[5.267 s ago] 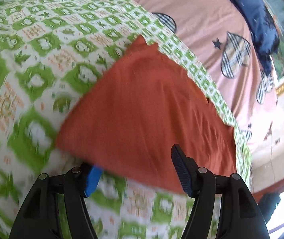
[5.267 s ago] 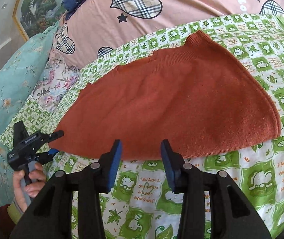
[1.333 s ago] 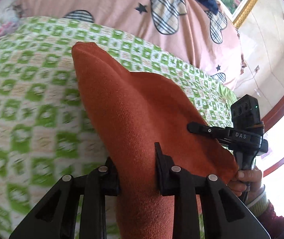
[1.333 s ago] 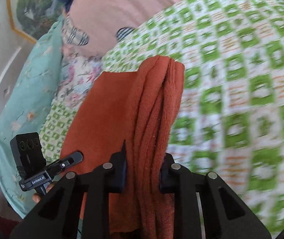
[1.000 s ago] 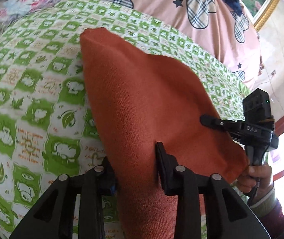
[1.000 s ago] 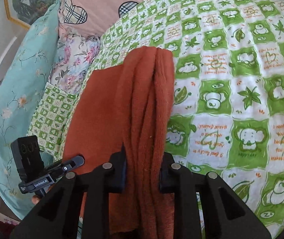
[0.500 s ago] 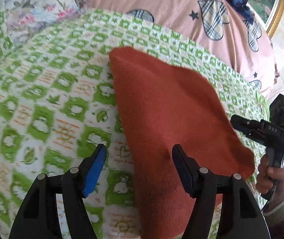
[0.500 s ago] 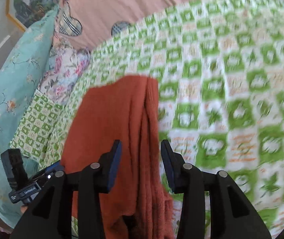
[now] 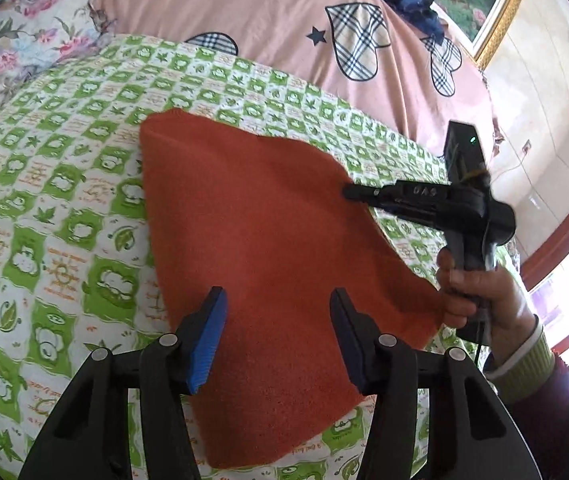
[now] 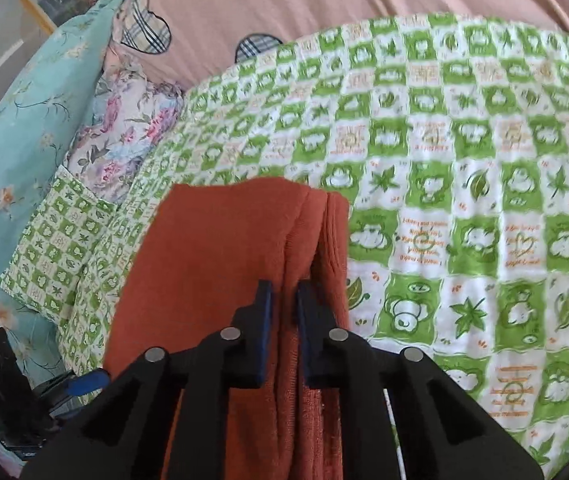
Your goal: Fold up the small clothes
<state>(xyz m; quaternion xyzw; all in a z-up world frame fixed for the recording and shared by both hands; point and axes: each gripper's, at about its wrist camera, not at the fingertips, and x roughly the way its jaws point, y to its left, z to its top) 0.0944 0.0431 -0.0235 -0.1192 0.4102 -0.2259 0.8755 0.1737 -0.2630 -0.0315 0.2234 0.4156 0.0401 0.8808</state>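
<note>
A rust-orange knitted garment (image 9: 268, 220) lies folded on the green-and-white checked bedspread (image 9: 56, 200). My left gripper (image 9: 278, 296) hovers over its near part, open, with nothing between the blue pads (image 9: 208, 340). A hand holds my right gripper (image 9: 424, 196) at the garment's right edge. In the right wrist view my right gripper (image 10: 284, 288) is shut on a raised fold of the orange garment (image 10: 212, 248), beside the layered edge on its right. The left gripper (image 10: 80, 386) shows at the bottom left, partly cut off.
A pink quilt (image 9: 276, 20) with plaid hearts lies behind the bedspread. A floral pillow (image 10: 124, 128) and a teal cover (image 10: 16, 128) sit to the left in the right wrist view. A framed picture (image 9: 484, 4) and a tiled wall stand at the back right.
My left gripper let go of the garment and now stands open over it. My right gripper opened half a second ago and has shut again on a fold. The garment has settled flat.
</note>
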